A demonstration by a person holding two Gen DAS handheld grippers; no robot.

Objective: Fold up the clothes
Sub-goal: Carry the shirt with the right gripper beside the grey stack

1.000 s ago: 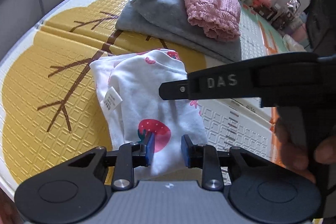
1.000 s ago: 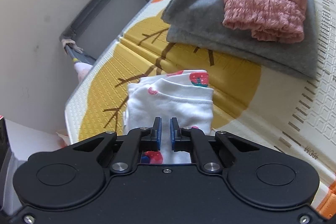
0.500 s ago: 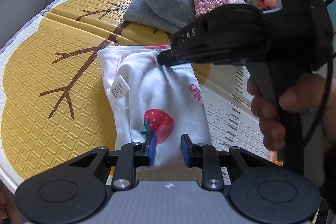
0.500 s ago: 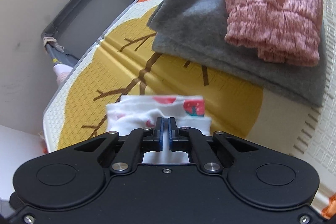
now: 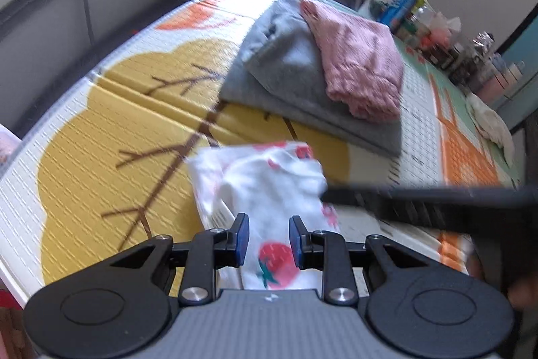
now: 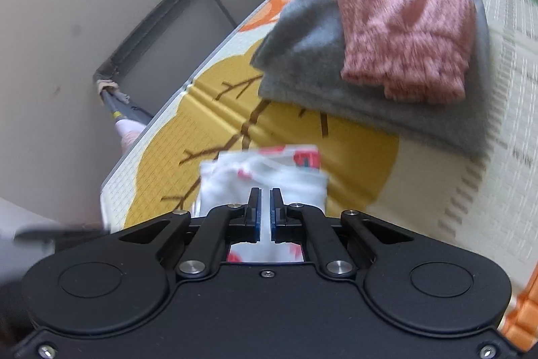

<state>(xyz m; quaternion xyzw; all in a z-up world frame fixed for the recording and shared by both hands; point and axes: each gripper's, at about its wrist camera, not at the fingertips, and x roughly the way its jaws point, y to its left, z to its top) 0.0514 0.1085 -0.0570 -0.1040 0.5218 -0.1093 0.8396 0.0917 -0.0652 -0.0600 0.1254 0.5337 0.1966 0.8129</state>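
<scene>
Pinching the white strawberry-print garment (image 6: 265, 177) tight, the right gripper (image 6: 265, 207) is holding its near end; the left gripper (image 5: 267, 236) is straddling it, jaws closing, grip unclear. It's running lengthwise toward the far folded stack (image 6: 370, 66).

Both wrist cameras look steeply down, close over the play mat (image 5: 101, 137) (sharing the folded pile (image 6: 336, 63)).
</scene>
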